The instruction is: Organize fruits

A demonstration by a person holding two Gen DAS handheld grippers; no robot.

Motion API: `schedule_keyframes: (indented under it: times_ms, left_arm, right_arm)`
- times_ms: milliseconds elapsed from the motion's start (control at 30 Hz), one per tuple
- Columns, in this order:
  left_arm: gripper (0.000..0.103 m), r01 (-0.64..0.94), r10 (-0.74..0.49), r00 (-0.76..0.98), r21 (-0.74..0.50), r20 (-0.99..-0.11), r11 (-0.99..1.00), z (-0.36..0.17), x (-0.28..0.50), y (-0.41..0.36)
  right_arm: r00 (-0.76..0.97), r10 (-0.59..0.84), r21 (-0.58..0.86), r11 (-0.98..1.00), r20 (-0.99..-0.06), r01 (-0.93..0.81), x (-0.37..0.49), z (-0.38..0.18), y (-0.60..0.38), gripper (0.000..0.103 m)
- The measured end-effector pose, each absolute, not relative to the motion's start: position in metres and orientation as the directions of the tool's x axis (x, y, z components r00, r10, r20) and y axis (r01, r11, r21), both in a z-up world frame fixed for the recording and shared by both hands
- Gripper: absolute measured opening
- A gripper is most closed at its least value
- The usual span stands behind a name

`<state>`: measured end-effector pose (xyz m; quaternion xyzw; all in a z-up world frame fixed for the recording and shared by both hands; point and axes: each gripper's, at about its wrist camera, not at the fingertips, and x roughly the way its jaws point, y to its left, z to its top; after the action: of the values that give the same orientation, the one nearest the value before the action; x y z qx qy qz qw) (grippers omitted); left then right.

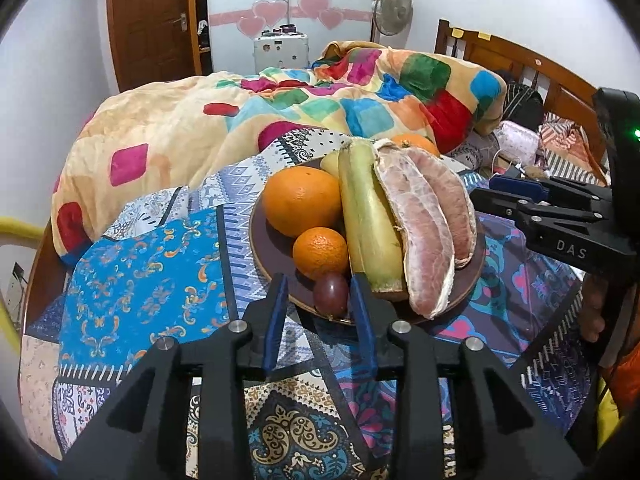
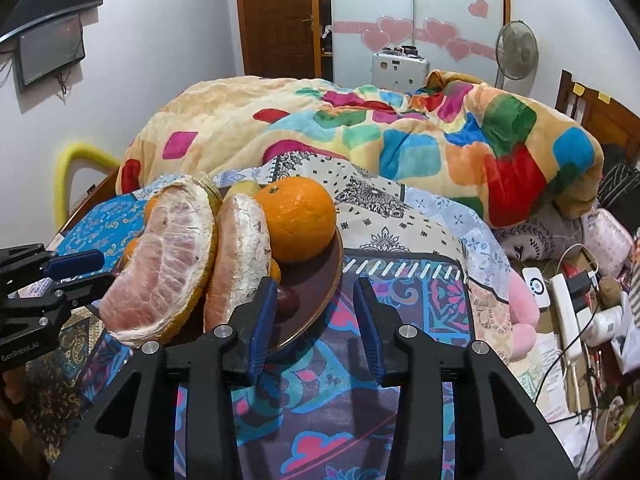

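Note:
A brown plate (image 1: 276, 256) on the patterned bedsheet holds a large orange (image 1: 302, 206), a small orange (image 1: 320, 252), a dark purple passion fruit (image 1: 330, 292), a pale green-yellow stalk (image 1: 370, 220) and two peeled pomelo pieces (image 1: 424, 224). Another orange (image 1: 414, 144) lies behind. My left gripper (image 1: 318, 284) is open at the plate's near rim, its fingers on either side of the passion fruit without touching it. My right gripper (image 2: 316, 286) is open and empty over the plate's (image 2: 316, 284) right rim, beside the pomelo (image 2: 168, 264), orange (image 2: 298, 220) and passion fruit (image 2: 289, 300).
A colourful quilt (image 1: 320, 104) is heaped behind the plate. A wooden headboard (image 1: 532, 68) stands at the right. A power strip and cables (image 2: 568, 304) lie at the bed's right side. The right gripper shows in the left wrist view (image 1: 520, 196).

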<state>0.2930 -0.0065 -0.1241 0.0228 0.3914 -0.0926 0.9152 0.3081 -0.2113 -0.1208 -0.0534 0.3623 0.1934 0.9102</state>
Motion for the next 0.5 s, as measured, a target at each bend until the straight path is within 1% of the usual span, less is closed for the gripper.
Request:
schedule_keyframes:
  times_ms: [100,233,367,500]
  left_arm:
    - [0.032,0.173,-0.142,0.702,-0.026,-0.698,0.985,-0.111,0.286,-0.003]
    - [0.032,0.154,-0.14,0.753,-0.035,-0.643,0.987,-0.08,0.265,0.002]
    - [0.032,0.141,-0.141,0.817,-0.043,-0.558,0.989,-0.04,0.231,0.003]
    - [0.033,0.13,-0.13,0.883,-0.032,-0.452,0.991,-0.002,0.184,0.001]
  right_arm:
    - [0.679,0.321,0.042,0.919,-0.66,-0.393,0.301,-0.109,-0.213,0.036]
    - [0.711,0.336,0.047,0.918,-0.617,-0.394,0.286,-0.085,-0.217,0.036]
    - [0.754,0.359,0.049,0.915,-0.55,-0.4,0.254,-0.05,-0.221,0.036]
    - [0.793,0.38,0.045,0.911,-0.475,-0.41,0.216,-0.019,-0.222,0.036]
